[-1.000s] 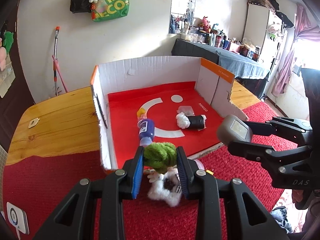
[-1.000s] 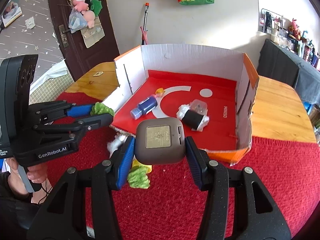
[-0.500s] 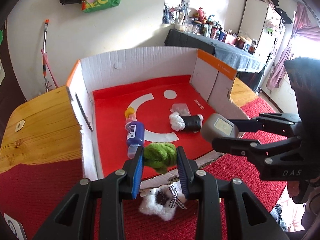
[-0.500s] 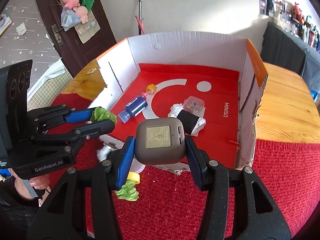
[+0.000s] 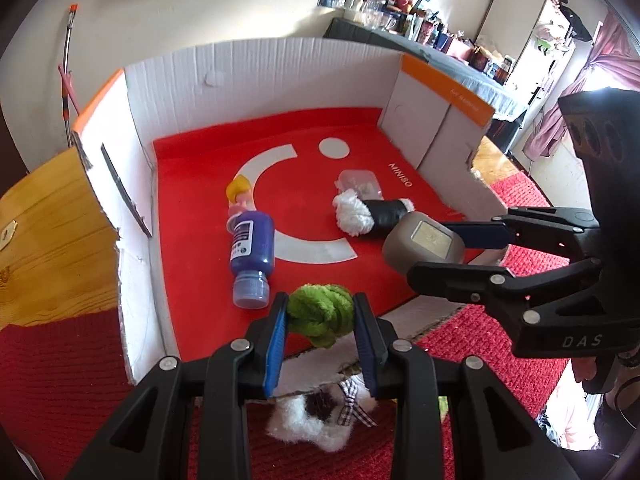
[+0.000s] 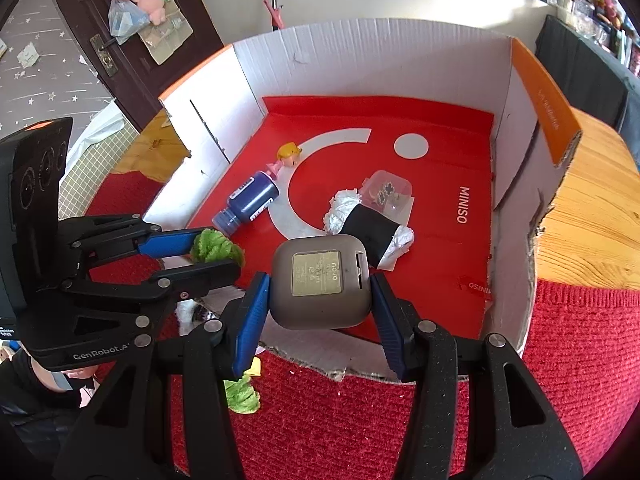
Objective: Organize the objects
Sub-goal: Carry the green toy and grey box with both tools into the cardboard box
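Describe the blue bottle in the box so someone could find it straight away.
Look inside the white cardboard box with the red floor. Near its left wall lies a blue plastic bottle on its side, cap toward the open front. Unlike the black-and-white fluffy roll beside it, it is smooth and labelled.

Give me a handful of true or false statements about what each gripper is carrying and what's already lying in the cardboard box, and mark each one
1. The left gripper has its jaws shut on a green fuzzy toy. True.
2. The right gripper carries the blue bottle. False: it holds a grey rounded case; the blue bottle lies on its side on the box floor.
3. The cardboard box has a red floor and white walls. True.
4. The box is empty. False: the bottle, a small yellow-haired figure, a black and white roll and a clear plastic container lie inside.
5. A white fluffy toy lies outside the box on the red cloth. True.
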